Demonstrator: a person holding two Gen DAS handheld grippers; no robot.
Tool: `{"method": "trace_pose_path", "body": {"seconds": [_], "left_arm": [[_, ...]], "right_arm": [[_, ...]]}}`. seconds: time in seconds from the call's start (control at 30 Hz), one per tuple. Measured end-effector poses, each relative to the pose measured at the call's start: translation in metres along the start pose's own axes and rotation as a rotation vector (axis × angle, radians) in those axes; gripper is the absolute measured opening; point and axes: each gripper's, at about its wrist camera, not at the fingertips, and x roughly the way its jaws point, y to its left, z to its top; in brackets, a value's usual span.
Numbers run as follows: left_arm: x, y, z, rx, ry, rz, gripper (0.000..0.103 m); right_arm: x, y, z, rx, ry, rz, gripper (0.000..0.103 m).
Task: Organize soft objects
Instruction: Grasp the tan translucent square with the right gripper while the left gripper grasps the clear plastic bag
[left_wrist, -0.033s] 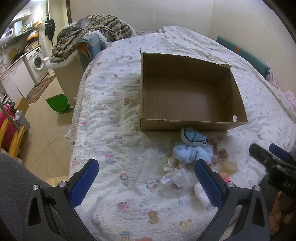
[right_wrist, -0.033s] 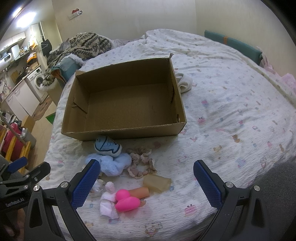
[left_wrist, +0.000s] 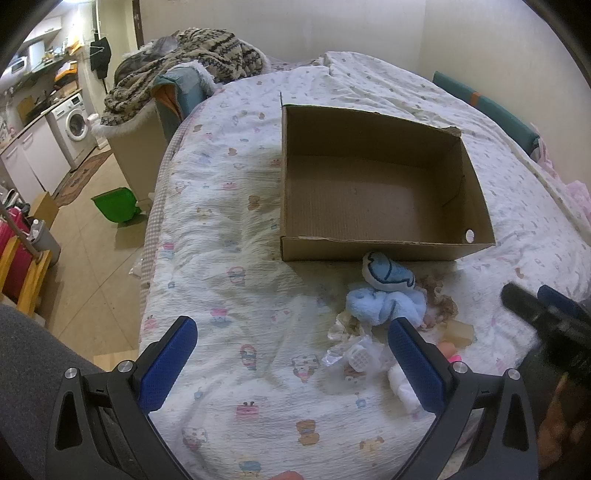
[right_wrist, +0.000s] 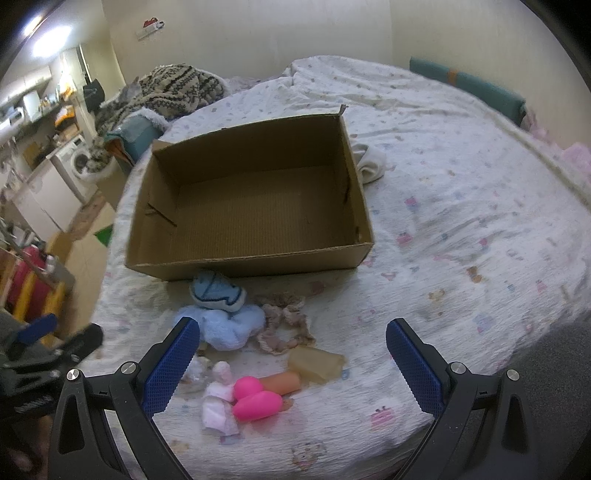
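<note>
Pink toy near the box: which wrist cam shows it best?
Right wrist view: the pink toy lies unobstructed between the open fingers. In the left wrist view only a pink sliver shows behind the left gripper's finger.

An empty cardboard box (left_wrist: 376, 192) sits on the bed (left_wrist: 221, 221), soft toys (left_wrist: 388, 295) just beside it.

Both wrist cams sit low at the bed's near edge, looking forward and down. Left one views the cardboard box (left_wrist: 384, 192) from its left, right one from its right. Shared: box mid-frame, soft pile (right_wrist: 236, 325) below it.
</note>
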Motion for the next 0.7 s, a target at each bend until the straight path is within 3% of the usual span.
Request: {"method": "trace_pose_path", "body": {"seconds": [0.13,0.23,0.4,0.5,0.63,0.7], "left_arm": [[0.000,0.000,0.005,-0.020,0.002,0.002,0.103],[0.000,0.001,0.007,-0.034,0.003,-0.002,0.103],[0.002,0.005,0.009,-0.061,0.017,-0.012,0.103],[0.005,0.008,0.009,-0.074,0.030,-0.006,0.103],[0.010,0.012,0.008,-0.088,0.055,-0.004,0.103],[0.012,0.013,0.009,-0.092,0.065,-0.002,0.103]], "right_arm": [[0.007,-0.017,0.014,0.066,0.062,0.060,0.103],[0.029,-0.028,0.024,0.084,0.192,0.087,0.103],[0.083,-0.039,0.013,0.128,0.445,0.085,0.074],[0.111,-0.038,-0.001,0.152,0.560,0.069,0.070],[0.129,-0.023,-0.012,0.108,0.590,0.017,0.064],[0.137,-0.019,-0.017,0.079,0.601,-0.020,0.054]]}}
